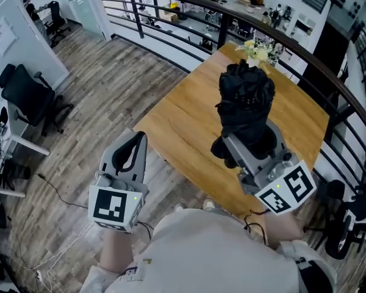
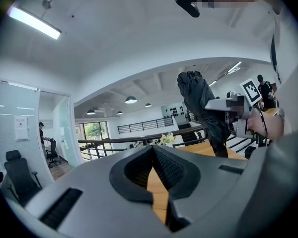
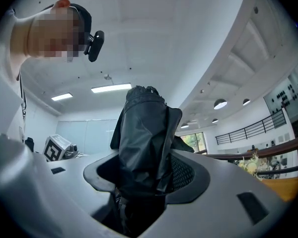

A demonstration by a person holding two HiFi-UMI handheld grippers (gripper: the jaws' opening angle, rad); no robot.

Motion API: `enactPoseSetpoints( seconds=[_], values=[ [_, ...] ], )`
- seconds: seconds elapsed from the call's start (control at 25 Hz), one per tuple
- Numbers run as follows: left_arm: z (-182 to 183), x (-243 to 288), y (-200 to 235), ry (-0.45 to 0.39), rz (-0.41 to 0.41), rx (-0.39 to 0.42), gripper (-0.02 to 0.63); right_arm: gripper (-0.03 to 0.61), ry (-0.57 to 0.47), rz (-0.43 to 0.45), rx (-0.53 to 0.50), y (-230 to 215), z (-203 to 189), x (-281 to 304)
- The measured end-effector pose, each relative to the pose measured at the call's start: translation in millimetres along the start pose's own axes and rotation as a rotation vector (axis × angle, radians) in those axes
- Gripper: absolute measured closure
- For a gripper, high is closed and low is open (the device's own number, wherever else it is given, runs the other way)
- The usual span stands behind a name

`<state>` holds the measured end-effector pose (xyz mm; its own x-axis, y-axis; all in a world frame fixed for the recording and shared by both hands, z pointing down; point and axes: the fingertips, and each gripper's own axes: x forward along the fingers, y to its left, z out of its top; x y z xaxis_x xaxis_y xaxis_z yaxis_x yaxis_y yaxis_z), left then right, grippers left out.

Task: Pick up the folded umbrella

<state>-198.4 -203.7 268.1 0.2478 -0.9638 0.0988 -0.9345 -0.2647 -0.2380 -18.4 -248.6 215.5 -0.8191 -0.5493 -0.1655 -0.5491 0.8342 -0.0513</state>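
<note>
The folded umbrella is a black bundle of fabric, held upright in the air above the wooden table. My right gripper is shut on its lower part, and the fabric fills the space between the jaws in the right gripper view. My left gripper hangs to the left of the table's near corner, shut with nothing in it. In the left gripper view the jaws meet at their tips, and the umbrella and right gripper show at the right.
A vase of pale flowers stands at the table's far corner. A curved dark railing runs behind the table. A black office chair stands on the wooden floor at the left, and another chair base at the right.
</note>
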Motion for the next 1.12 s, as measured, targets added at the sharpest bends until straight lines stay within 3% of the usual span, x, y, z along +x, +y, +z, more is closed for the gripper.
enactPoseSetpoints(
  seconds=[0.48,1.12],
  values=[
    [-19.6,-0.2,-22.0,0.045,-0.036,-0.049,0.597,0.308,0.131,-0.046,0.063,-16.4,-41.3,-25.2],
    [-22.2,-8.3,-20.6,0.063,-0.03,-0.068,0.597,0.307,0.163,-0.046,0.066,-18.2,-46.7,-23.8]
  ],
)
